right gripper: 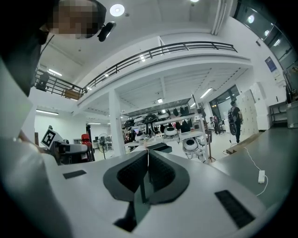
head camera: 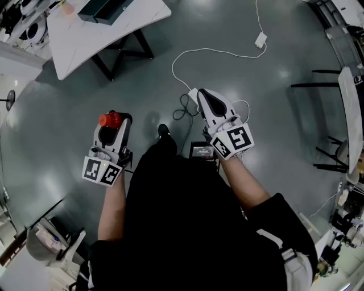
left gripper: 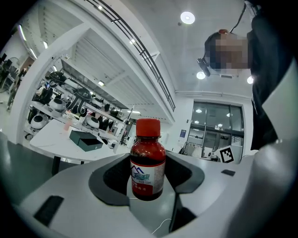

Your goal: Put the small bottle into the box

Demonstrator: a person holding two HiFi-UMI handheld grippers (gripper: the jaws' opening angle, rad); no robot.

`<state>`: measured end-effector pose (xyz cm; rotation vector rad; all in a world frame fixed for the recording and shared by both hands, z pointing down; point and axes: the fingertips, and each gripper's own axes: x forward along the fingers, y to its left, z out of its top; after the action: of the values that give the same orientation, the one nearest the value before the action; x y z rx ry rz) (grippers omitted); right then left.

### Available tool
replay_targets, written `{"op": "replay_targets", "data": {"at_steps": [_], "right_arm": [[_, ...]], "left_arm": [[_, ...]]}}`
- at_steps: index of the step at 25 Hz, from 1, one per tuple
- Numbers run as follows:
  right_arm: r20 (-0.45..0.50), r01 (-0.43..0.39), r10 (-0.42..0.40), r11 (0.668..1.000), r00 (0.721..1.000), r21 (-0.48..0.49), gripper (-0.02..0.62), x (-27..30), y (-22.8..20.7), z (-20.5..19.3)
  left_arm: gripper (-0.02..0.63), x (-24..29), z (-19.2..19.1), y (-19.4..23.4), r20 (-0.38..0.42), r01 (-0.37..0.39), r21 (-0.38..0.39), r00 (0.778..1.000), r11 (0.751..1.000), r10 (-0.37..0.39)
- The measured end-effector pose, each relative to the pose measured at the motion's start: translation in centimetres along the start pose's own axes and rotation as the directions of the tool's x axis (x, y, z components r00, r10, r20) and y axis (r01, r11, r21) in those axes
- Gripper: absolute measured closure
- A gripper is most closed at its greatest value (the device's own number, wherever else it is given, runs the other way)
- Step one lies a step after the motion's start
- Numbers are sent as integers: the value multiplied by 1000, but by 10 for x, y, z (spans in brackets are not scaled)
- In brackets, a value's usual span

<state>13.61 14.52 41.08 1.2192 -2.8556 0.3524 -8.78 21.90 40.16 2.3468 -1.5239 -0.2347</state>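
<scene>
Our left gripper (head camera: 114, 123), a smooth white plastic shell with dark ribbed pads, is closed on a small round-shouldered bottle (left gripper: 147, 162) of glossy dark red with a ridged red screw cap. It stands upright between the pads at the lower centre of the left gripper view, and in the head view its cap shows left of centre, above the floor. Its white label carries a blue peaked outline and blue characters over a red band, too small for us to read. Our right gripper (right gripper: 148, 162), of the same white plastic, has its dark ribbed pads pressed together with nothing between them. Each gripper bears a cube (head camera: 234, 141) faced with black-and-white square markers. We see the dark, matte, flat rectangular box (head camera: 105, 10) lying on a smooth white table (head camera: 85, 42) at the upper left of the head view, well apart from the bottle. Below us spreads a polished grey floor (head camera: 68, 113), with a small white rectangular adapter (head camera: 260, 40) lying on it near the top.
</scene>
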Motion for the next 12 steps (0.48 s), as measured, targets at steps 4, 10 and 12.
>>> {"op": "replay_targets", "data": {"at_steps": [4,10,12], "right_arm": [[-10,-11,11,1000,1000,-14,561,41,-8,7],[-17,-13,13,1000,1000,-16,561,94,-23,16],[-17,-14,14,1000,1000,-19,561,110,-26,19]], "left_arm": [[374,26,10,30,-1,-1,-15,1000,1000,1],[374,62,30,68,12,13,-20,1000,1000,-12],[374,72,36,79,18,16,-18,1000,1000,-16]]}}
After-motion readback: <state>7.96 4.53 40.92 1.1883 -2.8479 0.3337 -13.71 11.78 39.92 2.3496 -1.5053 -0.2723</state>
